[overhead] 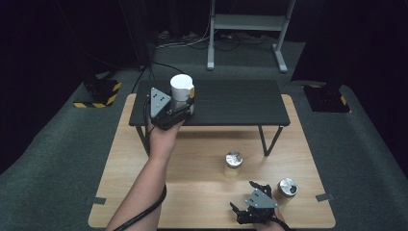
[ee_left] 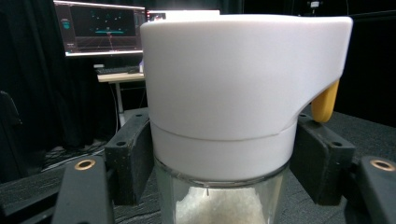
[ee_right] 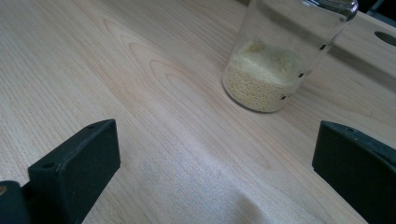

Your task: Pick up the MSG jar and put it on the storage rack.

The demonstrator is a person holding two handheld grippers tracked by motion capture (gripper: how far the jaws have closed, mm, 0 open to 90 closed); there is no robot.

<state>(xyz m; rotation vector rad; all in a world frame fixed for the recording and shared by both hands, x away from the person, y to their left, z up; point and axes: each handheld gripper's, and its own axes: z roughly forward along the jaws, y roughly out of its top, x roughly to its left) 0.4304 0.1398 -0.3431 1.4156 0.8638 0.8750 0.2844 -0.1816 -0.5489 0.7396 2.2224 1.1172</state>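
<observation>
My left gripper (overhead: 185, 107) is shut on a glass jar with a tall white cap (overhead: 182, 89) that stands on the left end of a low black shelf (overhead: 231, 103). In the left gripper view its black pads (ee_left: 133, 154) press on the jar (ee_left: 233, 93) just under the cap. A yellow tab (ee_left: 325, 100) sticks out at the cap's right, and white grains (ee_left: 219, 205) show in the glass. My right gripper (overhead: 245, 196) rests open near the wooden table's front edge. In its own view the right gripper (ee_right: 215, 172) holds nothing, and a glass jar of yellowish grains (ee_right: 275, 60) stands ahead of it.
Two metal-lidded jars stand on the wooden table (overhead: 192, 192), one at mid-table (overhead: 234, 162) and one (overhead: 287, 187) just right of my right gripper. The black shelf stands on thin legs over the table's far half. A monitor (ee_left: 105, 28) glows in the dark behind.
</observation>
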